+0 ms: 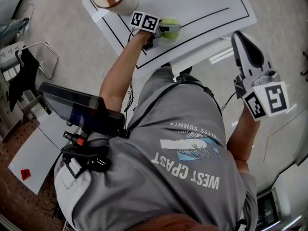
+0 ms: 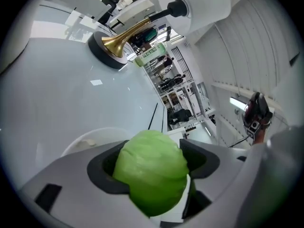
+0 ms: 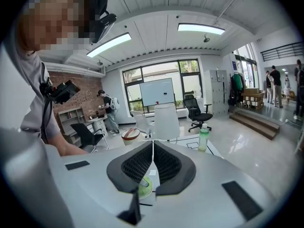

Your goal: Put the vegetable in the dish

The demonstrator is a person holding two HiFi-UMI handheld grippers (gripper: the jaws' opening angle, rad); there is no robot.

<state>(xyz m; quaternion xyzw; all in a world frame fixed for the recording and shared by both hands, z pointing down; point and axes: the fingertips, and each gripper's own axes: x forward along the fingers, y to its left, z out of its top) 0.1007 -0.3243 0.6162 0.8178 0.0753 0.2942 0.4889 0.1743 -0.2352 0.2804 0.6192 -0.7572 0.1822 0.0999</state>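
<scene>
- looking first at the white table (image 1: 202,8) with its black lines, we judge the task to be about midway: the pick-up is done and the drop-off is not.
- the dish (image 1: 124,6), which we take to be the round white tub with a brown band near the table's far left corner, has no vegetable in it that we can see. it stands well apart from the held load, to its left and further from the person.
- the left gripper (image 1: 166,32) hangs over the near part of the table. its fingers stand wide, and the dark pads (image 2: 102,167) press on both sides of the cabbage, so we call it a real hold and not a loose cradle.
- the right gripper (image 1: 243,41) is held off the table's right side, over the floor. in its own view the fingers (image 3: 137,163) are pressed together with nothing between them, so we reckon it has no share in the job just now.
- the cabbage (image 1: 171,29), small, round and pale green, sits between the left fingers and bulges out past their tips. it seems lifted off the table, though we can't be sure of the gap.
- what is left, in our judgement, is to carry the cabbage across to the dish, lower it in, spread the fingers and draw back.
</scene>
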